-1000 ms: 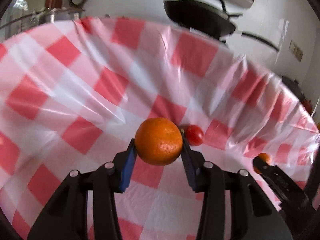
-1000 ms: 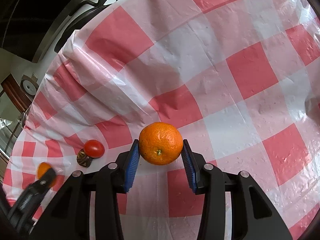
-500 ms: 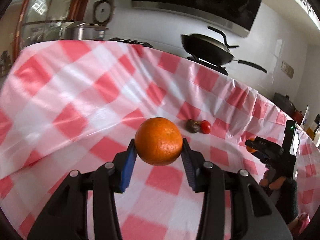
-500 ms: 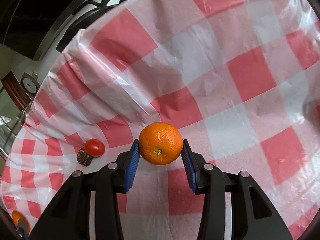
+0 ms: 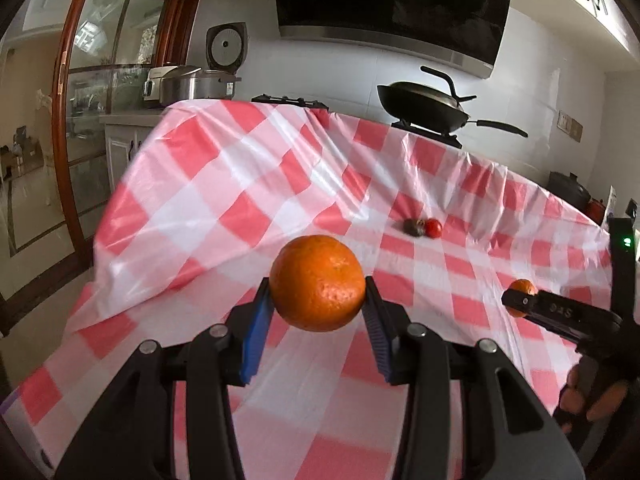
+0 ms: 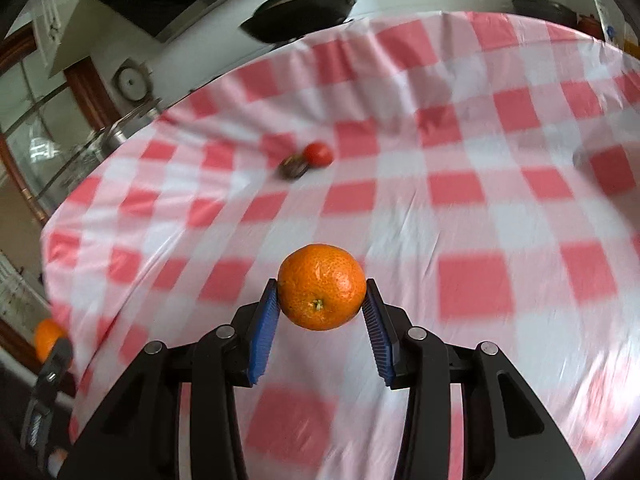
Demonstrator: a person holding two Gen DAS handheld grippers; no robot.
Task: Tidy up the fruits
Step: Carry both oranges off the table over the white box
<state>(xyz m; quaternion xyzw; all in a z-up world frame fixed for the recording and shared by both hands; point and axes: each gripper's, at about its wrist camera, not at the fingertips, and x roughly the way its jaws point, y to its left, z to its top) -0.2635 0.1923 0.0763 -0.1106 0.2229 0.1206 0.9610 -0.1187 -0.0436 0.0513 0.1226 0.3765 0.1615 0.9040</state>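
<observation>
Squarely between left tool [image 5: 316, 312] pads: orange [image 5: 317, 282]

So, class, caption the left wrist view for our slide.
Left gripper holds an orange above the checked tablecloth; tomato beyond.

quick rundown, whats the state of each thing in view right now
left hand-held gripper: shut on left orange, held off the tablecloth
right hand-held gripper: shut on right orange, lifted
tomato: lying on the cloth, touching a dark object
frying pan: on the stove
</observation>
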